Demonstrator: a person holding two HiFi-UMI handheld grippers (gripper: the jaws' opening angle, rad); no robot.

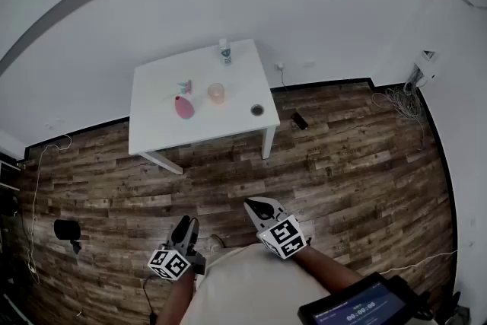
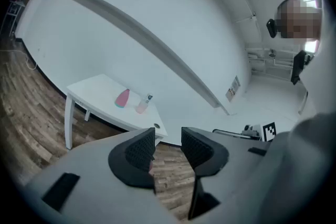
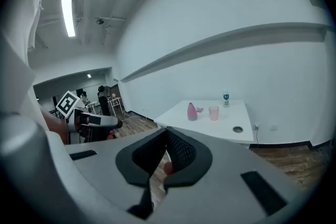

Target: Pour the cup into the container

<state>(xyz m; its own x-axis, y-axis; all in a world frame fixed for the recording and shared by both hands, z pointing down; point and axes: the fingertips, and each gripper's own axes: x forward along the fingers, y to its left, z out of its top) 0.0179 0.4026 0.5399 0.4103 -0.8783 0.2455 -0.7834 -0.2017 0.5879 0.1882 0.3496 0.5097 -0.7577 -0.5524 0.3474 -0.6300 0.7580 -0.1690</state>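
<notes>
A white table point(image 1: 160, 129) stands far ahead on the wood floor. On it are a translucent pink cup point(image 1: 217, 93) and a pink bottle-shaped container point(image 1: 183, 107), side by side and apart. Both show small in the left gripper view, cup point(image 2: 142, 107) and container point(image 2: 122, 98), and in the right gripper view, cup point(image 3: 213, 113) and container point(image 3: 192, 111). My left gripper point(image 1: 185, 224) hangs low near my body, open and empty point(image 2: 168, 147). My right gripper point(image 1: 257, 208) is beside it, shut with nothing in it point(image 3: 167, 145). Both are well short of the table.
A small labelled bottle point(image 1: 225, 51) stands at the table's far edge, and a round hole point(image 1: 257, 109) is near its right front corner. A black object point(image 1: 300, 120) lies on the floor by the table leg. Cables point(image 1: 399, 99) pile at the right wall. A tablet screen point(image 1: 358, 307) sits at my lower right.
</notes>
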